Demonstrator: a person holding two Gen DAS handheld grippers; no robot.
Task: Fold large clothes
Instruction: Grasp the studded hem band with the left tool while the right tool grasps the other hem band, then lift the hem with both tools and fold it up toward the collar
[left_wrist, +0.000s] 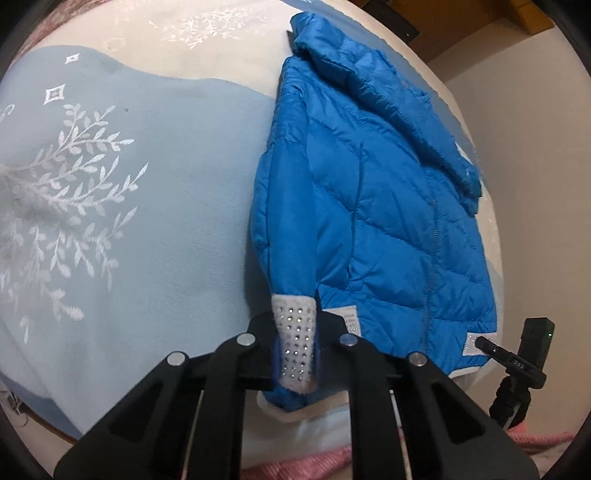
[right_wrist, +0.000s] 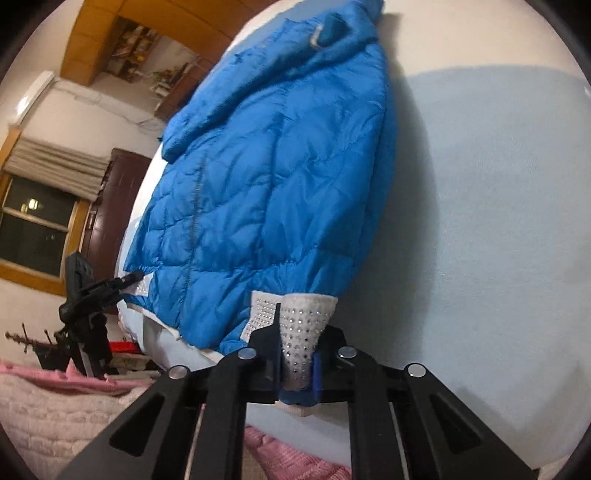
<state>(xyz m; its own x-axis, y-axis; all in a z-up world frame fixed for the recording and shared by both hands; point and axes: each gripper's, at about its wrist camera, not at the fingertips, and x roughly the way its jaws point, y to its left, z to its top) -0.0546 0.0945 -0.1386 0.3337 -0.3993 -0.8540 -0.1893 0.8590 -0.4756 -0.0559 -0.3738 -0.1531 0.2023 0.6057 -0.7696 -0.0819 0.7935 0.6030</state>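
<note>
In your left wrist view, the left gripper (left_wrist: 295, 326) is clamped on the white knit cuff dotted with small studs (left_wrist: 293, 325), with the cuff pinched between the two black fingers. That cuff ends a sleeve of the bright blue quilted puffer jacket (left_wrist: 388, 221). The jacket lies flat on the pale blue bedspread embroidered with white leaf sprays (left_wrist: 129, 221), close to the bed's right-hand edge, its hood end far from you. At the jacket's near right corner, the tip of the right gripper (left_wrist: 485, 344) touches the white hem trim. You cannot tell from here whether it is pinching. A pink knitted fabric (left_wrist: 317, 461) shows below the bed edge.

In your right wrist view, the right gripper's fingers are closed on a white studded band (right_wrist: 301, 332) at the jacket's near edge. The blue jacket stretches away over the plain pale bedspread. At the left, the other black gripper meets the white trim at the jacket's far hem corner. Behind it stands a dark window with a wooden frame (right_wrist: 37, 229).
</note>
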